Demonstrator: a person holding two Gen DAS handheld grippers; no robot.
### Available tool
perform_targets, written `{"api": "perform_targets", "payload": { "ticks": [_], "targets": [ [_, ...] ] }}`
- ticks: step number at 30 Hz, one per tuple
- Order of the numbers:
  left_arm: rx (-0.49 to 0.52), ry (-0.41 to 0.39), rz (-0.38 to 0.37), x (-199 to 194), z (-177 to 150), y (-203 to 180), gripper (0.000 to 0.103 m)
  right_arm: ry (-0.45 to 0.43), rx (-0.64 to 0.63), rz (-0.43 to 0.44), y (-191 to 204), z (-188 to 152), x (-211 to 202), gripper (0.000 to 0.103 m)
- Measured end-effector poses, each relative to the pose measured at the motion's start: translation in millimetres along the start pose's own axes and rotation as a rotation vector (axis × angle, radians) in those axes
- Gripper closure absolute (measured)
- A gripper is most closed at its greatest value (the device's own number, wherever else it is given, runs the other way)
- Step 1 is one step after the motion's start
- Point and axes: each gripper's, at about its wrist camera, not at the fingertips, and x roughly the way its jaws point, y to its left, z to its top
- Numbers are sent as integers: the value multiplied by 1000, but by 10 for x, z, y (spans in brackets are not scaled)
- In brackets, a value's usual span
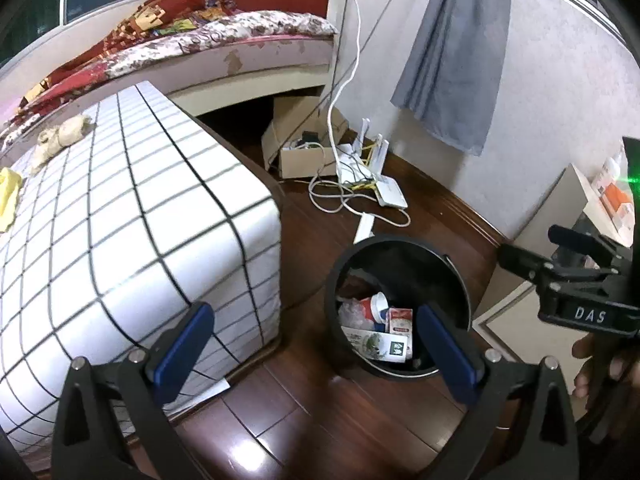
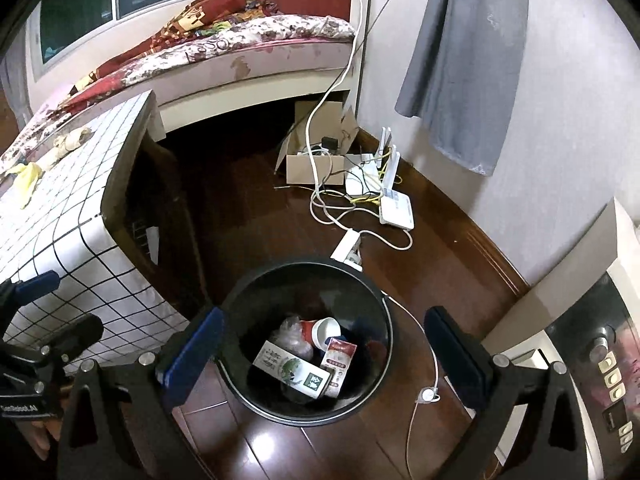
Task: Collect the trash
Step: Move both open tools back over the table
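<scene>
A black round trash bin (image 2: 240, 300) stands on the wooden floor beside the table; it also shows in the left wrist view (image 1: 334, 276). In it lie a white-green carton (image 2: 296, 372), a red-white small box (image 2: 338, 358), a paper cup (image 2: 320, 332) and clear plastic. My right gripper (image 2: 320, 356) is open and empty above the bin. My left gripper (image 1: 312, 344) is open and empty, above the floor between table and bin. On the checked tablecloth (image 1: 120, 200) lie crumpled beige paper (image 1: 60, 138) and a yellow scrap (image 1: 8, 196).
A bed (image 2: 260, 40) stands behind the table. A cardboard box (image 2: 316, 164), routers (image 2: 396, 208), a power strip (image 2: 348, 250) and white cables lie on the floor by the wall. A grey cloth (image 2: 468, 60) hangs on the wall. A cabinet with an appliance (image 2: 592, 360) stands at right.
</scene>
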Motion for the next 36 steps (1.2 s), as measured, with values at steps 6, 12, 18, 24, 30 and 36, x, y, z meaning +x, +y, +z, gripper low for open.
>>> {"api": "perform_targets", "payload": {
  "ticks": [6,12,18,24,30,36],
  "targets": [
    [-19,-26,18,-130,2,126,1,-11,-39,21,194,26,-46,1],
    [-42,-54,57,-244,31,315,1,-44,-62,54,408,107,-100,1],
    [-78,-72,95,-342,34,554,1,-83,-83,91,627,211,-140,1],
    [-120,-103,152,-554,-32,887,1,-122,-115,148,934,302,-166,1],
    [-162,-120,248,-781,-81,1361,1,-149,-142,230,1375,413,-238,1],
    [-222,-154,367,-1213,-114,1962,1,-185,-155,352,1919,639,-409,1]
  ]
}}
